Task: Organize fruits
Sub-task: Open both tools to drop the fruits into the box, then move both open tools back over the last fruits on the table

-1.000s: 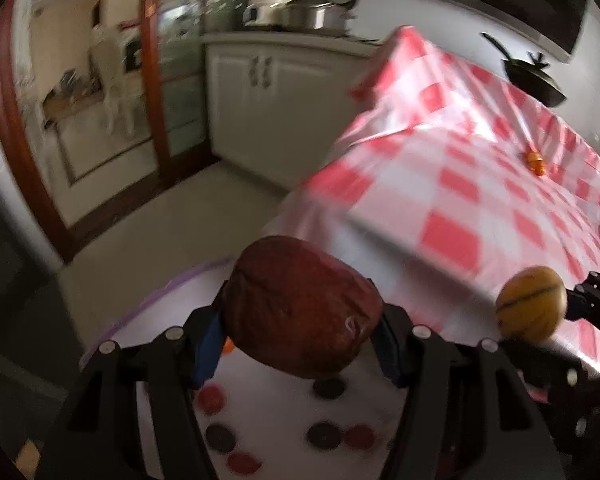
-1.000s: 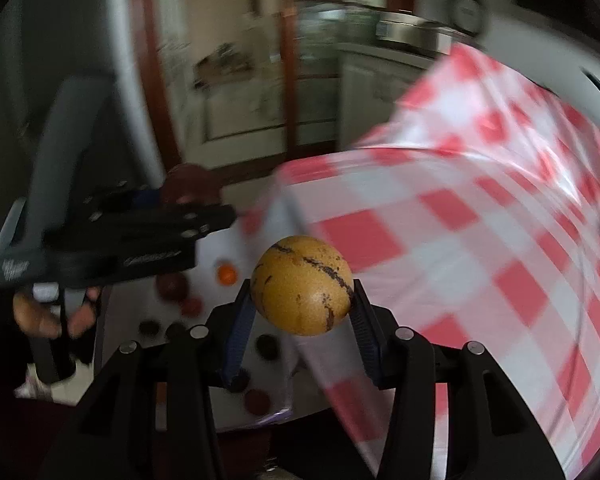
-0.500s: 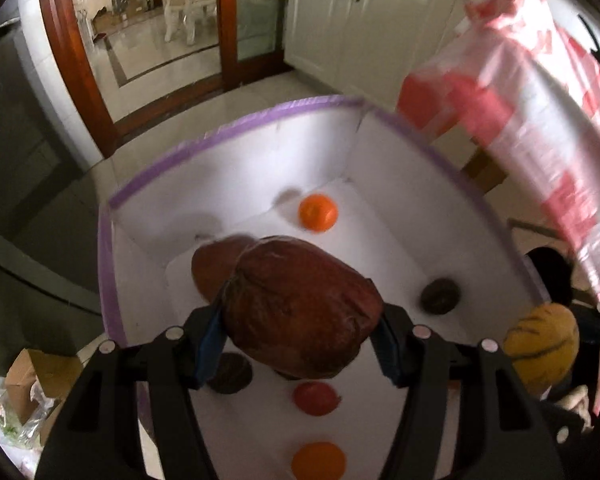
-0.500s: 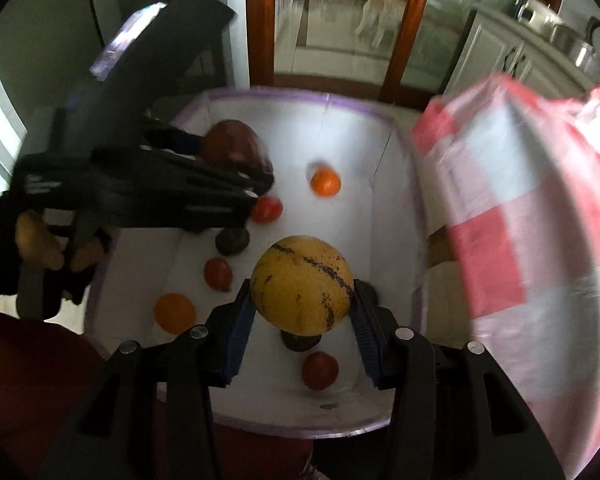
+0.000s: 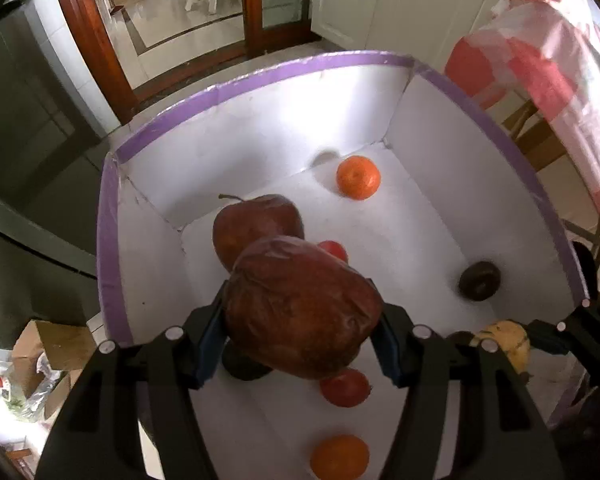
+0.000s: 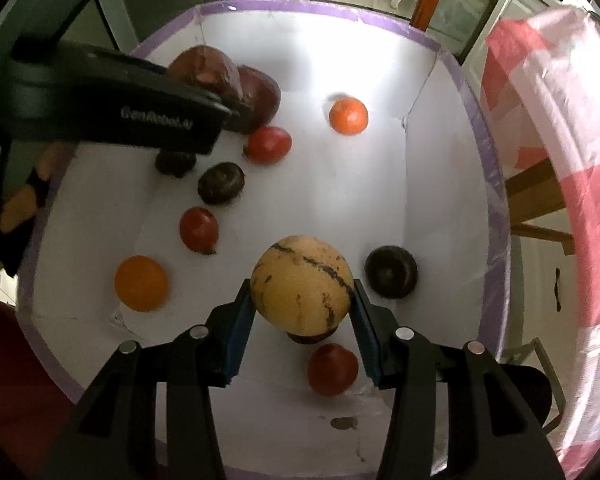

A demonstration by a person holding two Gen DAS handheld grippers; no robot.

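White purple-rimmed box (image 5: 236,88) on kitchen floor, loose fruit inside | left view: left gripper (image 5: 300,344) clamps wrinkled red apple (image 5: 300,312) over box | right view: right gripper (image 6: 302,320) clamps striped yellow melon (image 6: 302,284) above box floor, dark fruit (image 6: 391,272) beside

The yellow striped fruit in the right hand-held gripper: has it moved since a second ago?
Yes. The yellow striped fruit, earlier level with the checked tablecloth, now hangs low inside the white box, just above the fruit there.
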